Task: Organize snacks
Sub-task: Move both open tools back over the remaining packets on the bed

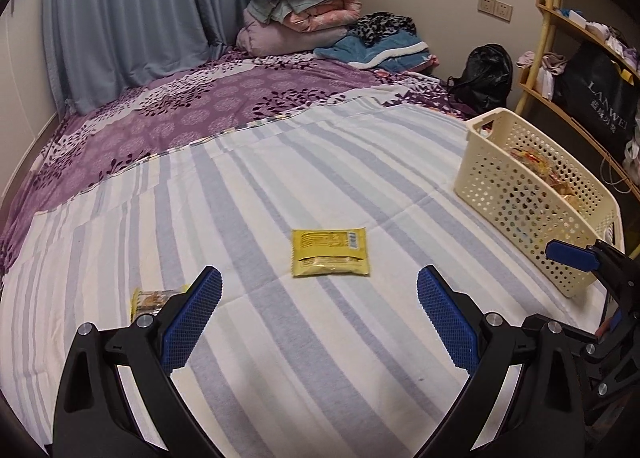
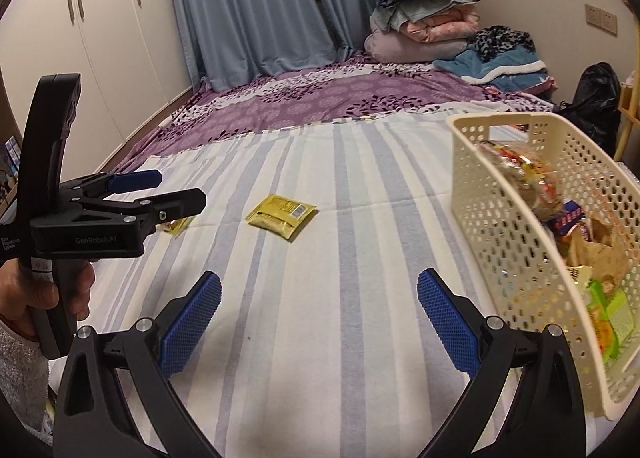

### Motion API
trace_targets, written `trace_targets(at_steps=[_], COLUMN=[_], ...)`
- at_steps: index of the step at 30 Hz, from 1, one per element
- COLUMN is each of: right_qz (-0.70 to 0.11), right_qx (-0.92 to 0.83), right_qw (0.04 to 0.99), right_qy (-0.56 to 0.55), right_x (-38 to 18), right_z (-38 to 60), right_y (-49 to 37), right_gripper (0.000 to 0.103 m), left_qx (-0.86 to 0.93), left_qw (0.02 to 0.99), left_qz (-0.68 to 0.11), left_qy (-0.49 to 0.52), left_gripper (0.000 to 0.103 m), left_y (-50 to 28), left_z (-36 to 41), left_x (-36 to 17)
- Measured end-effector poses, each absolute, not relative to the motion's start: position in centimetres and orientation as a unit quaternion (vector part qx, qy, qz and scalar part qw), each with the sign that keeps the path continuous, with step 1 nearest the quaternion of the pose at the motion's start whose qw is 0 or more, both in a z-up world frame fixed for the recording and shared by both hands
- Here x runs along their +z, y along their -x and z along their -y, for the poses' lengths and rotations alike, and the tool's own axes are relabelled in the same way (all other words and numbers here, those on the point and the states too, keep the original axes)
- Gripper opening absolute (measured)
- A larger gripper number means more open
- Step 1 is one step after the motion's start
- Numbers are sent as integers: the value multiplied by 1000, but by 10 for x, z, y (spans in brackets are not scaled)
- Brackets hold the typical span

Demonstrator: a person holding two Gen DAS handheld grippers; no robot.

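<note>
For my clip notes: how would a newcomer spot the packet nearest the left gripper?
On the striped sheet, look left of the cream basket, past the flat yellow packet in the middle. The small packet lies beside the left gripper, half hidden by a finger; it is smaller, with a pictured front.

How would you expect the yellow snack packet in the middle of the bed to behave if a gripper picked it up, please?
The yellow packet lies flat and thin, so it is probably light and won't roll. Its glossy, creased wrapper suggests it may flex or slip between pads, and the soft striped sheet could give underneath.

Glossy yellow foil packet on matt striped cloth; perforated cream plastic basket.
</note>
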State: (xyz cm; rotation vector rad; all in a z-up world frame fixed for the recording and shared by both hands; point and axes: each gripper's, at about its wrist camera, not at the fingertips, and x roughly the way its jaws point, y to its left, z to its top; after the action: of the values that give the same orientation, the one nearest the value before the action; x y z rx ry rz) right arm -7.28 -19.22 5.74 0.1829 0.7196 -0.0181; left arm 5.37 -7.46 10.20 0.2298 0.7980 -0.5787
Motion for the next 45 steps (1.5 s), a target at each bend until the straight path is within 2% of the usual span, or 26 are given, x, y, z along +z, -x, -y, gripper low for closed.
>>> trace_targets(at_steps=[22, 37, 45], right_qz=[-385, -393, -397], right_qx=[20, 29, 28], right_qw=[919, 916, 914], right_qy=[-81, -77, -74], right_x=[35, 26, 24], right_z=[182, 173, 168], right_y=[41, 33, 31], right_gripper=[98, 98, 98], left_qx=[-220, -145, -165], left_qw=[878, 883, 869], left_qz=[-414, -445, -464], left_qy=[-96, -38, -40], left_gripper=[99, 99, 99], left_y=[-81, -120, -144], left_z=[36, -48, -45], left_x=[79, 56, 32])
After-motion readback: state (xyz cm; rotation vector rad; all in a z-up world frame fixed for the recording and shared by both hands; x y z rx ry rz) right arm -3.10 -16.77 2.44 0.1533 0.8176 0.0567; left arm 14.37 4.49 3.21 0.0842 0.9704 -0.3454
